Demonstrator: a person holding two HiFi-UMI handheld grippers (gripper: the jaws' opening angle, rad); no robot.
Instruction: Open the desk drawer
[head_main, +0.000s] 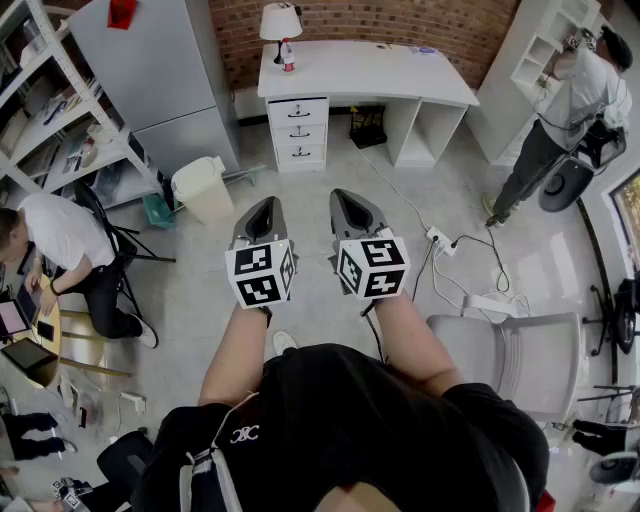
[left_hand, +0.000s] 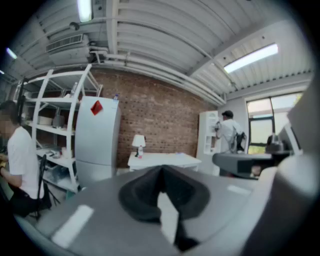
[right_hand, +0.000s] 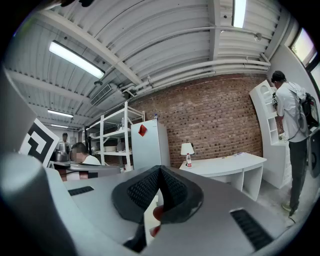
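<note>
A white desk (head_main: 380, 70) stands against the brick wall, far ahead of me across the floor. Its stack of three drawers (head_main: 298, 131) is at the left end, all pushed in. The desk also shows small in the left gripper view (left_hand: 162, 160) and in the right gripper view (right_hand: 227, 164). My left gripper (head_main: 263, 210) and right gripper (head_main: 350, 203) are held side by side at waist height, well short of the desk. Both are shut with nothing between the jaws; the dark pads meet at the left gripper's tip (left_hand: 161, 171) and the right gripper's tip (right_hand: 160, 171).
A lamp (head_main: 280, 20) and a bottle (head_main: 288, 55) stand on the desk. A cream waste bin (head_main: 203, 188) and a grey cabinet (head_main: 150, 70) are left of the path. A power strip (head_main: 440, 240) with cables and a grey chair (head_main: 505, 355) lie right. One person sits left (head_main: 60, 240); another stands at shelves (head_main: 570, 100).
</note>
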